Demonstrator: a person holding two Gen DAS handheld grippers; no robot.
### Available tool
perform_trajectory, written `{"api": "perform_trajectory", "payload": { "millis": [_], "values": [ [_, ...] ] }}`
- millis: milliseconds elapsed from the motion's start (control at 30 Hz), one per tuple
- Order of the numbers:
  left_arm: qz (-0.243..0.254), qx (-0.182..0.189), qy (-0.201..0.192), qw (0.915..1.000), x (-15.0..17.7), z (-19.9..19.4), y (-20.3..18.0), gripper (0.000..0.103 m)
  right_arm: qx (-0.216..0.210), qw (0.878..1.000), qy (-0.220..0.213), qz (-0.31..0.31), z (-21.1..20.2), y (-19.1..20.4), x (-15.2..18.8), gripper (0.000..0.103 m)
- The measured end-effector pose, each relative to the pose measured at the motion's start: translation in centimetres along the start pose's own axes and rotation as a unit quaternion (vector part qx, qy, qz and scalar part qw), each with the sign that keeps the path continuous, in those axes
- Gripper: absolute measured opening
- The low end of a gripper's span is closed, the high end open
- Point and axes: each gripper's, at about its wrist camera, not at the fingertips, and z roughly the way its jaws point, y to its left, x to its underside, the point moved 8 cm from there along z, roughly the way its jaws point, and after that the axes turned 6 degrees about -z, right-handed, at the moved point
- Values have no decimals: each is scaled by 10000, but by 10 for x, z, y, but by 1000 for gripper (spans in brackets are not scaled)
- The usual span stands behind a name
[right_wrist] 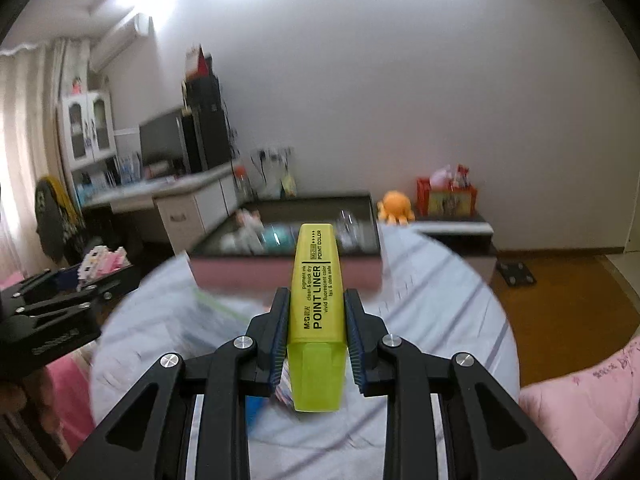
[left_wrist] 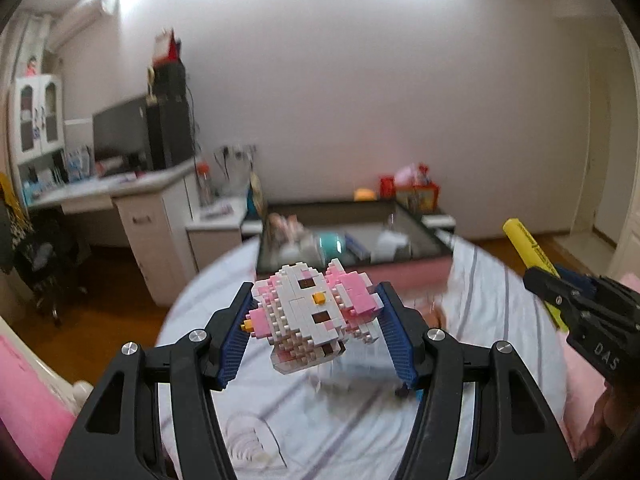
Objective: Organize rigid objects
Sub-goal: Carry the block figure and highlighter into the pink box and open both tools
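A pink and white brick-built cat figure hangs above the striped sheet, with my left gripper shut on its two sides. A yellow highlighter marked POINT LINER points forward, and my right gripper is shut on its body just ahead of the translucent cap. In the left wrist view the right gripper with the highlighter shows at the right edge. In the right wrist view the left gripper with the figure shows at the left.
A dark-rimmed pink storage box holding several blurred items stands ahead on the round surface with the striped sheet. Beyond are an orange plush octopus, a red box, a white desk with a monitor, and pink bedding.
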Motion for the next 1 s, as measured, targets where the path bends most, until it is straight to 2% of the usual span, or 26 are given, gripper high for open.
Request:
{"api": "perform_trajectory", "payload": {
  "millis": [267, 533, 767, 867, 1000],
  "values": [
    [20, 57, -653, 9978, -34, -26, 3, 61, -43, 9991, -391, -172, -12, 17, -32, 27],
    [70, 12, -728, 9973, -47, -17, 7, 61, -59, 9982, -537, -271, -7, 18, -46, 27],
    [189, 85, -588, 9981, -58, 14, 0, 61, -44, 9984, -387, -421, 22, 12, -56, 27],
    [199, 444, -319, 9983, -63, 50, -5, 61, -67, 9985, -236, -483, 46, 5, -61, 27],
    [250, 625, 158, 9976, -64, 104, -10, 61, -53, 9984, 114, -554, 93, -6, -65, 27]
  ]
}}
